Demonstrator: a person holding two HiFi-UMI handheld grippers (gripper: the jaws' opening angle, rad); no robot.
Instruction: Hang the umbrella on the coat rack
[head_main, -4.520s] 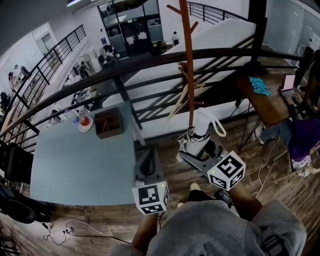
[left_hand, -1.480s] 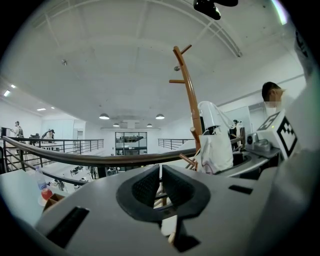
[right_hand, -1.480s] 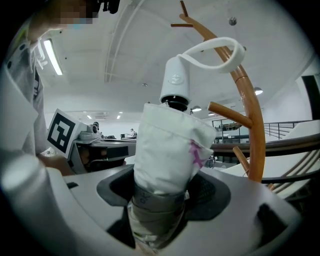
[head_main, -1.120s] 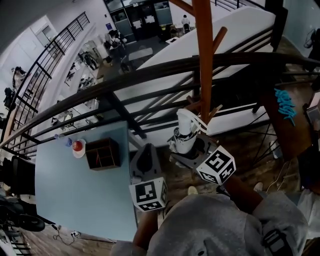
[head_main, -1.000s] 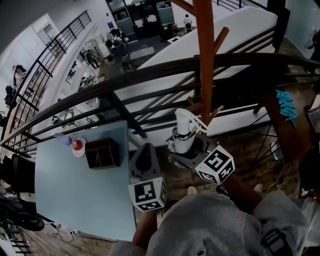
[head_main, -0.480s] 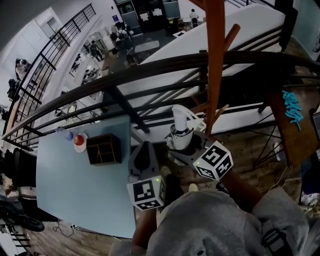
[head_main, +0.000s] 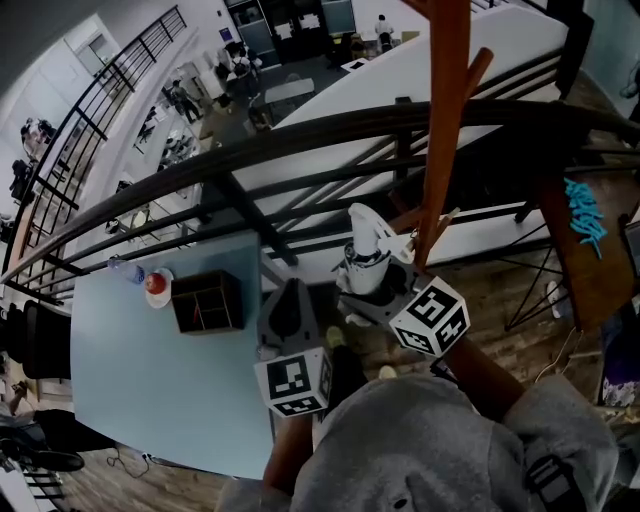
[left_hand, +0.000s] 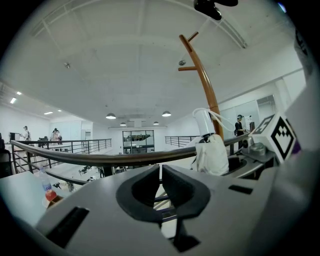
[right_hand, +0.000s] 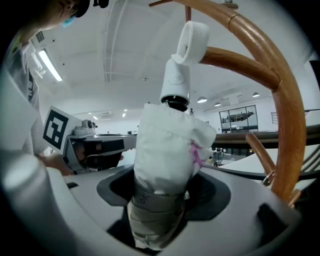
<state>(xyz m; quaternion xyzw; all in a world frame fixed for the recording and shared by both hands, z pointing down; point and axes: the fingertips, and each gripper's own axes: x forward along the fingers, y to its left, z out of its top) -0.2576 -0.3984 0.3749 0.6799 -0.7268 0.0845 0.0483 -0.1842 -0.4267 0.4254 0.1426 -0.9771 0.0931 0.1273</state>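
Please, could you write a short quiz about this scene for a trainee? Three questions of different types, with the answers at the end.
1. True or false: the left gripper holds the umbrella.
2. What stands on the blue table? A) a wooden box B) a kettle C) a plant
3. Fill in: the right gripper holds the umbrella close beside the brown ____.

Key: 1 false, its jaws are together and empty; 2 A; 3 coat rack.
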